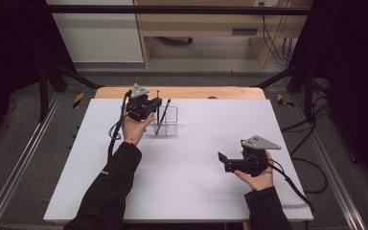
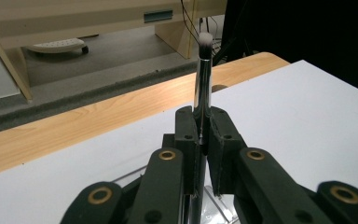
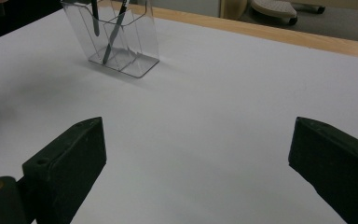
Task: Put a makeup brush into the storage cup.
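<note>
Left hand-held gripper is up at the far side of the tabletop, right at the clear holder. In the left gripper view its jaws are pressed tight on a makeup brush, pinching the shiny metal handle. The brush stands upright, pale bristle tip on top, rising above the jaws. Its lower end runs down past the jaws toward the holder's clear wall, which peeks out just beneath them.

Over in the high view, a second dark brush leans at a tilt in the holder, just beside the one being gripped. The holder sits on the white sheet, near the wooden back edge.

Right hand-held gripper hovers well apart from all that, low over the near right part of the tabletop. Its jaws are spread wide with nothing between them, just bare white surface in the right gripper view. The holder shows farther off there at upper left, two dark handles inside it.
</note>
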The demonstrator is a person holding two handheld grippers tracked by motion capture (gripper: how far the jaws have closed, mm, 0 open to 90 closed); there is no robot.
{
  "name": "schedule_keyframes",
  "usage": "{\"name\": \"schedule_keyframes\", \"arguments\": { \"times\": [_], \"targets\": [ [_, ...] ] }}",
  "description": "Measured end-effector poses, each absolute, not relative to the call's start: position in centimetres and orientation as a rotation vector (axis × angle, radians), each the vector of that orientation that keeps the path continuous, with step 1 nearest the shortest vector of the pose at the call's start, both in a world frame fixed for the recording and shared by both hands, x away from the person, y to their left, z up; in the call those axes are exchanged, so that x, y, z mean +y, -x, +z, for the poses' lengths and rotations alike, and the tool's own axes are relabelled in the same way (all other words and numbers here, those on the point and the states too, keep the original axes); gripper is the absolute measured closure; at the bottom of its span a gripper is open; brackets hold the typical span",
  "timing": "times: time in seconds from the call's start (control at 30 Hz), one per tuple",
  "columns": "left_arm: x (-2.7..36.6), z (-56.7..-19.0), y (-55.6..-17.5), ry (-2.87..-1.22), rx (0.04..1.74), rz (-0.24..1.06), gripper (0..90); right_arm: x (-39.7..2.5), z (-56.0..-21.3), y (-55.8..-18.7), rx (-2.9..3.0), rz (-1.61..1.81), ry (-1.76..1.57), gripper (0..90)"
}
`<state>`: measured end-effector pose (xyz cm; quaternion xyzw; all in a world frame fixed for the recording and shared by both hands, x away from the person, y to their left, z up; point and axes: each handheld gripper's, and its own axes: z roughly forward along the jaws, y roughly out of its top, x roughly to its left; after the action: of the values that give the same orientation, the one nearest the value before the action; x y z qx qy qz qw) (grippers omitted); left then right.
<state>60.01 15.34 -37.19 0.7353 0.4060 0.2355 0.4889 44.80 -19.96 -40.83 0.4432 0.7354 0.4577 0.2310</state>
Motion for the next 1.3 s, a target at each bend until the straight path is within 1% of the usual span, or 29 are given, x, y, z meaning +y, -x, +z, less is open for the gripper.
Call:
{"name": "schedule_keyframes", "arguments": {
  "times": [0.5,1.1,1.27,1.3],
  "targets": [
    [15.6,-38.6,-59.6,-1.790,0.998,0.563,83.0,-19.9,-40.9,-44.8,2.023,1.261,-1.219,4.4],
    [15.5,-40.2,-59.5,-1.832,1.015,0.545,82.6,-19.9,-40.9,-44.8,2.024,1.261,-1.220,4.4],
    [15.7,-40.3,-59.3,-1.841,1.009,0.538,81.7,-19.9,-40.8,-44.8,2.023,1.261,-1.221,4.4],
    [15.7,-40.3,-59.2,-1.841,1.008,0.536,80.0,-19.9,-40.9,-44.8,2.023,1.260,-1.221,4.4]
  ]
}}
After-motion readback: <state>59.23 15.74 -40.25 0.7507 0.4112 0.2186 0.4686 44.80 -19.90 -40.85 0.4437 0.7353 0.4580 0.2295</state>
